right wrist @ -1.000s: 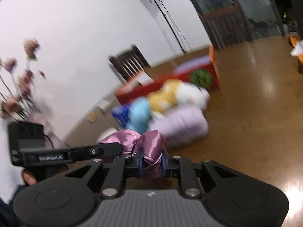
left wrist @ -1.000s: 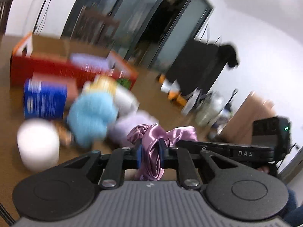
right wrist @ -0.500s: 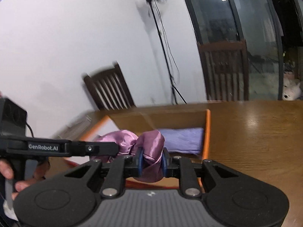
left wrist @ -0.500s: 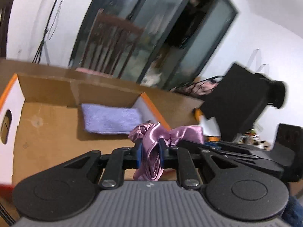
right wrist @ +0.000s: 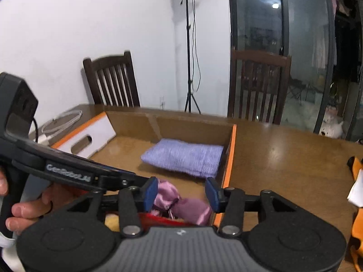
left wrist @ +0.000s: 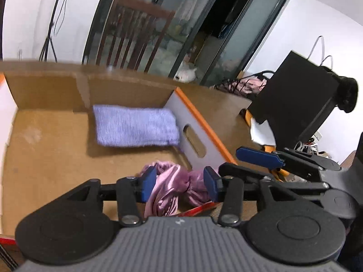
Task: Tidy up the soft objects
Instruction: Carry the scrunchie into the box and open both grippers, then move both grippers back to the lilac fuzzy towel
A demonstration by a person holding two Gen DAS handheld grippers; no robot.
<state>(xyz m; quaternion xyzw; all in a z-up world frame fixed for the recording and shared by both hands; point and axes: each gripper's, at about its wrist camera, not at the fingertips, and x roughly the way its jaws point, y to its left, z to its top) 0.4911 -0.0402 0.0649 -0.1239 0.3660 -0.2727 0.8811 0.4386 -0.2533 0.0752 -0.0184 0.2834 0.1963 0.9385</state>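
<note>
Left wrist view: the left gripper [left wrist: 179, 187], jaws just opened, frees the scarf [left wrist: 174, 185] between them into the box [left wrist: 45, 154], towel [left wrist: 133, 125] beyond. Right wrist view: the right gripper [right wrist: 181, 192], likewise just parted, hangs over it. Light, slippery satin; best pinched at its bunched middle.

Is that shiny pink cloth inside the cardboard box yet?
Yes. The pink cloth lies crumpled in the box, near the folded purple towel.

Brown wood table [right wrist: 283, 158] w/ open cardboard box [right wrist: 230, 156] on it.
</note>
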